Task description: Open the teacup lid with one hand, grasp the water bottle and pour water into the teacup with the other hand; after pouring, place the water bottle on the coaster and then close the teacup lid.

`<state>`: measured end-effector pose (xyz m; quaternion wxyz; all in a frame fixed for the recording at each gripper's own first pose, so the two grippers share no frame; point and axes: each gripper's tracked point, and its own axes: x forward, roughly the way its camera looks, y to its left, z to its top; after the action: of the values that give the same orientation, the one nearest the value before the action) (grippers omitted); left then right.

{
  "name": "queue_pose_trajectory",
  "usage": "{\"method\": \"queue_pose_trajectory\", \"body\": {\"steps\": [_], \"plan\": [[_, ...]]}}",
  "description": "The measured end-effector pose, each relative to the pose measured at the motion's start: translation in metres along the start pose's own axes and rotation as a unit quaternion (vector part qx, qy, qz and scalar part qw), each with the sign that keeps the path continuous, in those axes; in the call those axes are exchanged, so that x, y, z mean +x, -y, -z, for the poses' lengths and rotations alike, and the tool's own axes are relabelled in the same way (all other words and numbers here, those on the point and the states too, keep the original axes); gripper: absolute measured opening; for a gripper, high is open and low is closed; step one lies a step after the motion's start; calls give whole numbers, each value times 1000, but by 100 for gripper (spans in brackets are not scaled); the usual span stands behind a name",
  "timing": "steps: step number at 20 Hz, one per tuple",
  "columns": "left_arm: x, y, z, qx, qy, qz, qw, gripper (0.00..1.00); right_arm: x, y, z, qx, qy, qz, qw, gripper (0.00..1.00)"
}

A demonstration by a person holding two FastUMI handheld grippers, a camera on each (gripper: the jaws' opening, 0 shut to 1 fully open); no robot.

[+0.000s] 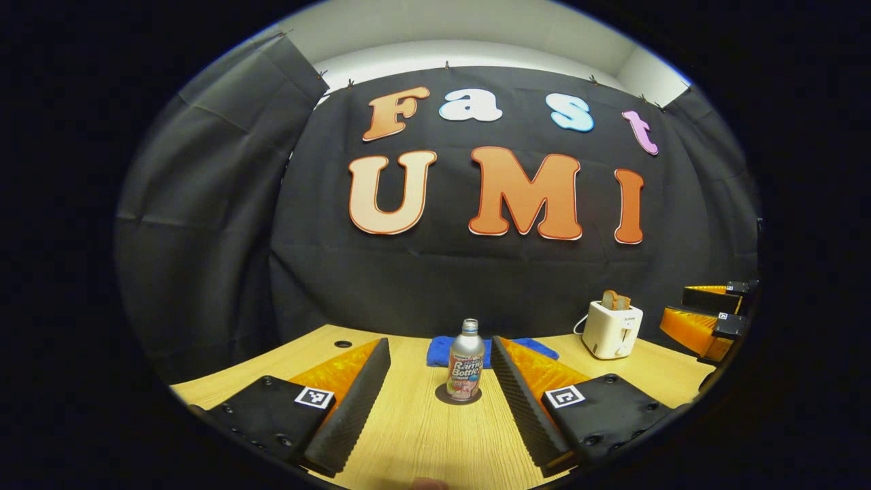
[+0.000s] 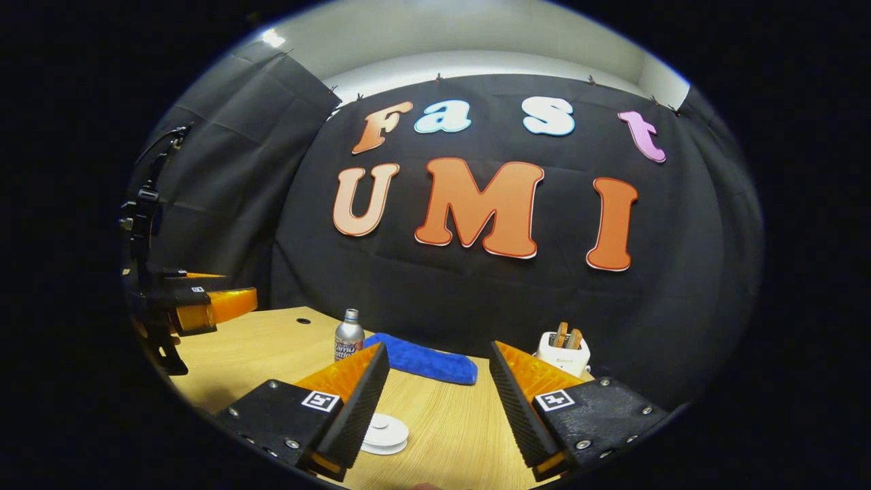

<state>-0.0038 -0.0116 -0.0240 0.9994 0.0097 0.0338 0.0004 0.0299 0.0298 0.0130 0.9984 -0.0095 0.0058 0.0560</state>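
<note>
Pale wood table ran across the booth, and the bottle stood dead upright on it, long axis vertical, cap end up. It sat on a small dark round coaster, right in the middle between the left gripper fingers but further out, not touched by either one. That gripper was spread wide and held nothing.

Behind the bottle lay a blue cloth, flat along the back edge of the table. Off to the right of it was a white toaster with slices sticking up out of the slots.

In the right gripper view, the right gripper was also gaping wide, nothing in it. A white lid sat flat on the table just beside its left finger, knob up; couldn't tell if a cup was under it. The bottle showed further back to the left, upright, near the end of the cloth. The toaster was back right.
</note>
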Motion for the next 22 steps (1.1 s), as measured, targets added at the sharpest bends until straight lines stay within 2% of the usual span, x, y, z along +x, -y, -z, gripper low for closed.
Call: {"method": "queue_pose_trajectory", "body": {"steps": [1, 2, 4, 5, 6, 16, 18, 19, 20, 22], "plan": [[-3, 0, -5, 3, 4, -2, 1000, 100, -2, 1, -4, -1, 4, 4, 1000, 89], [-5, 0, -8, 5, 7, -5, 1000, 97, -2, 3, -7, 1, 3, 6, 1000, 90], [-10, -1, -16, 10, 16, -10, 1000, 100, -4, 9, -10, 9, 1, 11, 1000, 91], [-12, 0, -19, 10, 19, -11, 1000, 93, -5, 14, -13, 11, 2, 15, 1000, 92], [-14, 0, -21, 11, 20, -12, 1000, 96, -6, 17, -14, 12, 2, 21, 1000, 92], [-26, 8, -45, -3, 35, -7, 999, 100, -20, 33, -44, 8, 16, 29, 999, 92], [-26, 9, -46, -5, 34, -4, 999, 93, -23, 33, -55, 13, 26, 30, 999, 92], [-26, 7, -46, -2, 37, -8, 999, 100, -24, 31, -57, 17, 29, 26, 999, 92], [-27, 5, -43, 5, 37, -12, 999, 97, -24, 27, -56, 20, 29, 20, 999, 92], [-28, 7, -37, 13, 38, -12, 999, 100, -23, 25, -50, 18, 23, 16, 999, 92]]}}
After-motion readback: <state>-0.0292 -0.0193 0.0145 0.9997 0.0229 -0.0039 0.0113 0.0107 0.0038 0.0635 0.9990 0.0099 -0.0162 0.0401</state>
